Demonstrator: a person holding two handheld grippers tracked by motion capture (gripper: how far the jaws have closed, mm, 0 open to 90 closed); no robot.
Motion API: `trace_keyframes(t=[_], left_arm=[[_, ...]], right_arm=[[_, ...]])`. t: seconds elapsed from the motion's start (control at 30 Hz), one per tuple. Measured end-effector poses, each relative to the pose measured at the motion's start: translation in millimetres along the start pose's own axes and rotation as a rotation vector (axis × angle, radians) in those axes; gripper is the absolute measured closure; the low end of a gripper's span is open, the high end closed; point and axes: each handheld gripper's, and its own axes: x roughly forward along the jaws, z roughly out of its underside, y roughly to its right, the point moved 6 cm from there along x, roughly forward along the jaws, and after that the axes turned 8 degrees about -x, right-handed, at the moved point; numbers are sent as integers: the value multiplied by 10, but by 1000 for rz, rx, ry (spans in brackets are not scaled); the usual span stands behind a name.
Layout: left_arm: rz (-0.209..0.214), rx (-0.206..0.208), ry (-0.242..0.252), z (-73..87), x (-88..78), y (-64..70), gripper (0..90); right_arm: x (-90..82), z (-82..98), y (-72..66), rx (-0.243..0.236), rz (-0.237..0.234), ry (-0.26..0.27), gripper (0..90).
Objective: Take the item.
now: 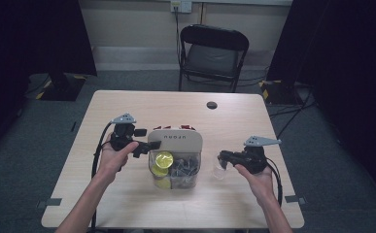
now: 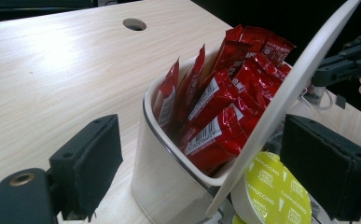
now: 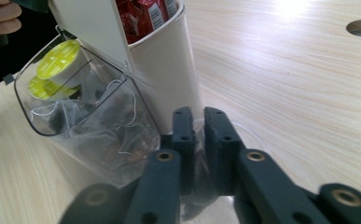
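Risk assessment. The right gripper (image 3: 196,140) is nearly closed, its jaws pinching the thin clear wrap of a tea bag (image 3: 194,198); the film is slack and slippery, so in my judgement it could slide out or tear if pulled sharply. The bag sits just beside the organiser (image 3: 169,65), and a careless lift could drag it against the clear front bin (image 3: 43,116) and snag the loose bags there.

The left gripper (image 2: 201,172) is open, jaws set well apart on either side of the raised lid (image 2: 290,93), not pressing it as far as I can tell. If that support slips, the lid could drop onto the yellow capsules (image 2: 271,191) or across the opening.

Position. The tea bag lies between the right gripper's jaws, low, touching or near the surface (image 3: 299,93). The red sachets (image 2: 225,107) stand ahead of the left gripper, behind the lid.
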Motion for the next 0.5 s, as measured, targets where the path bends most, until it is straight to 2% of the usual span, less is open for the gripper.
trace_keyframes(t=[0.23, 0.5], left_arm=[[0, 4, -3, 4, 1, -4, 126], [-1, 3, 0, 3, -2, -2, 130]], right_arm=[[-31, -11, 13, 19, 15, 19, 752], [-105, -15, 9, 14, 31, 30, 741]])
